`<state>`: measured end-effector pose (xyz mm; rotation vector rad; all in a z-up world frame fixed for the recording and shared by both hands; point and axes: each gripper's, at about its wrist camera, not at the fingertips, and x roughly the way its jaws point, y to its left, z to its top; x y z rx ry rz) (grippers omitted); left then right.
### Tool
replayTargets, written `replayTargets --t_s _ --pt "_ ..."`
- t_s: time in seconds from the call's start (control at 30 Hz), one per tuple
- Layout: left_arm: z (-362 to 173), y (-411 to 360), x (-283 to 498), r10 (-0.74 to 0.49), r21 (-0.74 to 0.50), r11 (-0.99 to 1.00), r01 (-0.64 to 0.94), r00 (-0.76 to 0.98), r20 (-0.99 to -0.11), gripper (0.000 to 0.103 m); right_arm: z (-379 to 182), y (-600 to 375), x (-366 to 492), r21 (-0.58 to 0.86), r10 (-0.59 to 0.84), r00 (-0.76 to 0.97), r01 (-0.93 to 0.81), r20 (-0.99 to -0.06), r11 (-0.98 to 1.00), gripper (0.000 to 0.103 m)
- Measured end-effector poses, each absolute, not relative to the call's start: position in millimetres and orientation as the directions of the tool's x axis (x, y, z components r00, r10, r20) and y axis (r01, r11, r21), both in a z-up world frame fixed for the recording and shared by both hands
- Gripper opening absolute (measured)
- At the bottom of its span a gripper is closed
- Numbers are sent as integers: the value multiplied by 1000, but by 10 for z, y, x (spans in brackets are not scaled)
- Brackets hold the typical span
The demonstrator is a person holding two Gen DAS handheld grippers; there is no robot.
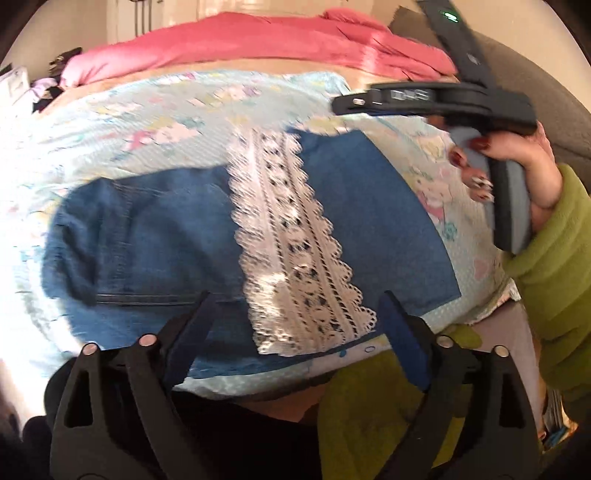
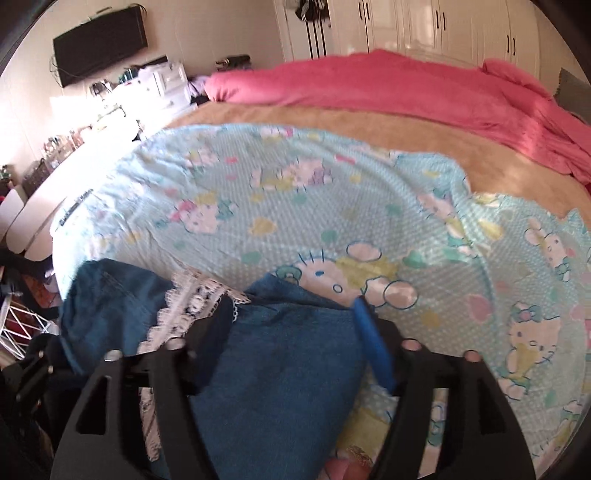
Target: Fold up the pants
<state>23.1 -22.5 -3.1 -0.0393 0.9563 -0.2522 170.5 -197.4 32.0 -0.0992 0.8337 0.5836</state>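
Note:
Blue denim pants (image 1: 155, 236) with a white lace band (image 1: 295, 251) lie folded flat on a light blue cartoon-print sheet (image 1: 155, 122) on the bed. My left gripper (image 1: 295, 306) is open and empty, its fingers spread above the near edge of the pants. My right gripper (image 2: 291, 317) is open over the right end of the pants (image 2: 288, 365), with nothing between its jaws. In the left wrist view the right gripper (image 1: 439, 101) is held by a hand at the upper right, above the sheet beside the pants.
A pink blanket (image 2: 406, 88) lies bunched across the far side of the bed on a tan cover (image 2: 369, 129). A dresser with clutter (image 2: 110, 107) and a wall screen (image 2: 96, 44) stand at the left. White wardrobes (image 2: 424, 26) line the back wall.

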Motion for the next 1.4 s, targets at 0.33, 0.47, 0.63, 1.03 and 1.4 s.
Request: replayTargets --t_s 0.33,0.47,0.63,1.03,1.4 --pt "233 -30 133 -139 -95 990 103 613 -778 93 646 -1969 1489 131 479 561 -548 -675 826 95" --pt "281 101 78 -109 -89 994 64 623 -774 93 743 -1878 1409 123 500 553 -580 -666 805 97" --pt "227 507 11 -75 -133 990 -50 609 -789 93 828 -1520 1309 115 561 495 -673 -663 731 98" --pt "-94 1212 -1 -148 -299 938 -177 575 -805 79 595 -6 1257 142 603 162 -894 -781 425 98" --pt "-286 1169 168 -249 -389 909 -151 553 -795 46 19 915 1466 264 475 -87 -909 -876 321 97"
